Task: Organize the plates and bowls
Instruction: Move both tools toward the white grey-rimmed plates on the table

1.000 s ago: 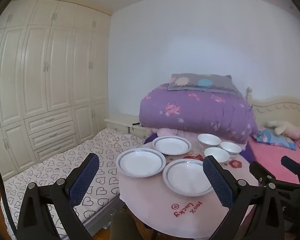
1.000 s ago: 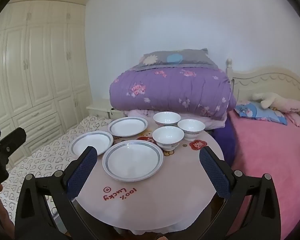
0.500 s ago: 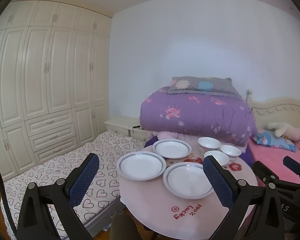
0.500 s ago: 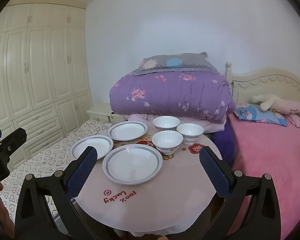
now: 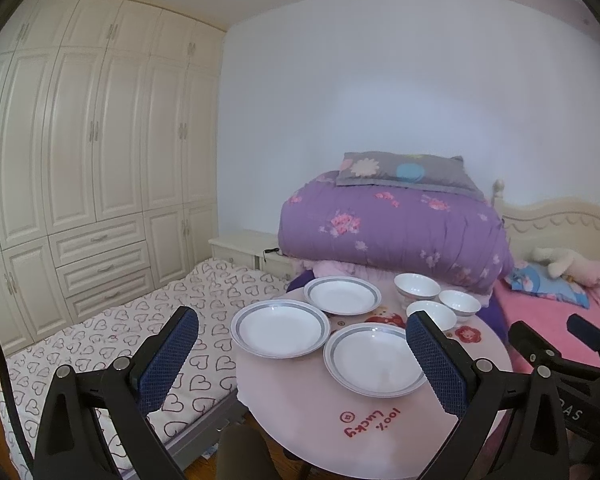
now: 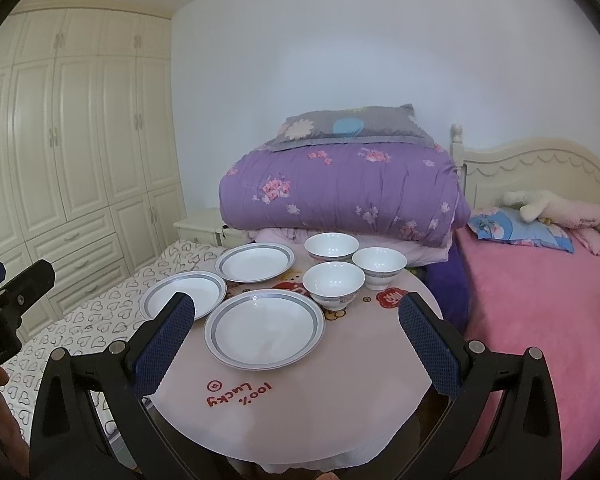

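Three white plates with grey rims lie on a round pink table (image 6: 340, 392): a near plate (image 6: 264, 330), a left plate (image 6: 182, 294) and a far plate (image 6: 254, 262). Three white bowls stand behind them: a near bowl (image 6: 334, 282), a far bowl (image 6: 331, 246) and a right bowl (image 6: 379, 262). My right gripper (image 6: 292, 354) is open and empty, held above the table's near side. My left gripper (image 5: 304, 358) is open and empty, above the table's left edge (image 5: 244, 376), facing the plates (image 5: 280, 328) (image 5: 374, 360) (image 5: 342, 296).
A folded purple quilt (image 6: 340, 196) with a grey pillow rises right behind the table. A pink bed (image 6: 540, 304) lies to the right, a heart-print mattress (image 5: 112, 344) to the left, white wardrobes (image 5: 80, 160) beyond. A dark chair back (image 5: 244, 452) stands below the left gripper.
Both views have tilted upward a little and drawn slightly back, so the table and dishes sit lower in the frames. Both grippers stay open. No dish has moved.
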Demonstrator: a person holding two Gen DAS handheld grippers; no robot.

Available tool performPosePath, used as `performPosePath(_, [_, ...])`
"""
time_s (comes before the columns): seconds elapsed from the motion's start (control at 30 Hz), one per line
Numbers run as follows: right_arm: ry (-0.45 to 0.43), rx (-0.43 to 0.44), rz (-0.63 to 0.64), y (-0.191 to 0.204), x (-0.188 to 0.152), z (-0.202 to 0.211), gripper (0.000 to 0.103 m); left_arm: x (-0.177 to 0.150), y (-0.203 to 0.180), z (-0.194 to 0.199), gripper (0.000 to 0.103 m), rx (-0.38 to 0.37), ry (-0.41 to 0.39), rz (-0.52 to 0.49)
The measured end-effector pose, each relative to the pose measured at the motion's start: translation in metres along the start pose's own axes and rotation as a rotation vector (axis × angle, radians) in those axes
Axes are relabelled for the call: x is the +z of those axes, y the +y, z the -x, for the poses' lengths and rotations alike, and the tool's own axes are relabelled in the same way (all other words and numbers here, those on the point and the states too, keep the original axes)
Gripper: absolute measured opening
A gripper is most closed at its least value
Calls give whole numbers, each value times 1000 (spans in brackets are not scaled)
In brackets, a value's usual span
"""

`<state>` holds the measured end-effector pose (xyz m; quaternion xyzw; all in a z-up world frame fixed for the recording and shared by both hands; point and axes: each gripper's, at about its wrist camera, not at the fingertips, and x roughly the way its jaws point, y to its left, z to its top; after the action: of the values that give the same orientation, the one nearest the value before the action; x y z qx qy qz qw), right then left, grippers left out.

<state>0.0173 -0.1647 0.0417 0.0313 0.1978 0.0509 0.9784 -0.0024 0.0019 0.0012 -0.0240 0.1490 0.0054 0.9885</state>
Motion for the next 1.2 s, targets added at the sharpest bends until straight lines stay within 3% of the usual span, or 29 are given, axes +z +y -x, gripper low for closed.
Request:
performPosePath(0.37, [16, 9, 1, -1, 3, -7, 103, 3, -9, -4, 102, -3, 16, -31])
performPosePath(0.57, [53, 16, 1, -8, 5, -30, 103, 10, -19, -34, 102, -11, 57, -54])
performPosePath(1.2, [393, 61, -9, -40, -14, -170, 103, 30, -24, -197, 102, -55, 389, -21])
